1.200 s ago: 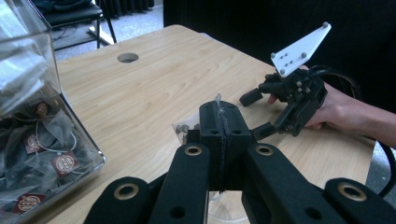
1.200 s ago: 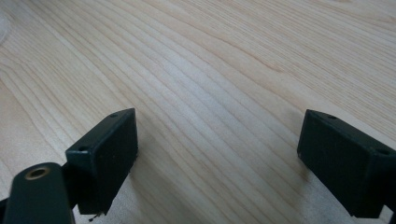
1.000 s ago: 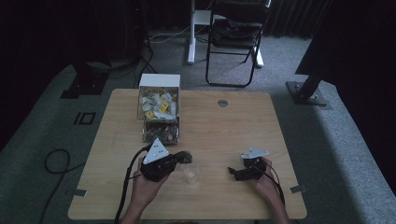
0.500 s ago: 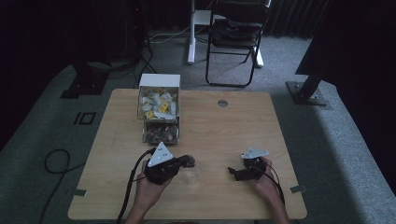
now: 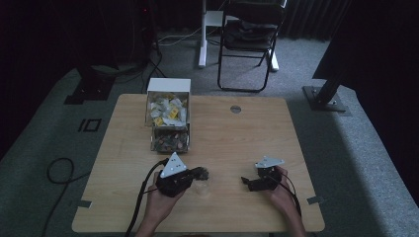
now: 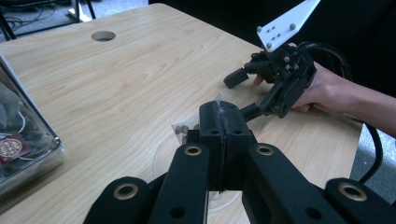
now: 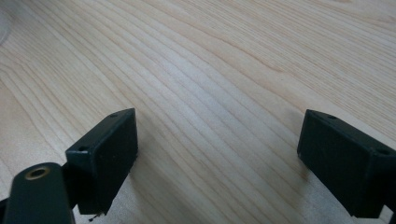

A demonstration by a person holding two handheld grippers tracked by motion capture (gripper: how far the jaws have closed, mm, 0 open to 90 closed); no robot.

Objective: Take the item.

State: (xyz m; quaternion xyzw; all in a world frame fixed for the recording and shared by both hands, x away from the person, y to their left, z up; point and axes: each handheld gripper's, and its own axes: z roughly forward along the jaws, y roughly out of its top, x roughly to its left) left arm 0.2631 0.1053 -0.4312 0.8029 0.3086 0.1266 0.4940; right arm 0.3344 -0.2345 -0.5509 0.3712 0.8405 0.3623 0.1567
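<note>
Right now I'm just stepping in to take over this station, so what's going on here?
A person sits at the wooden table with a hand-held gripper in each hand. The left hand-held gripper is shut on a thin piece of clear plastic, just above the tabletop. The right hand-held gripper rests open, holding nothing. A clear box of small packets stands further back.

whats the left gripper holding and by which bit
The left gripper is shut on a clear plastic cup, pinching its thin rim wall between the jaws. The right gripper stands open, holding nothing.
</note>
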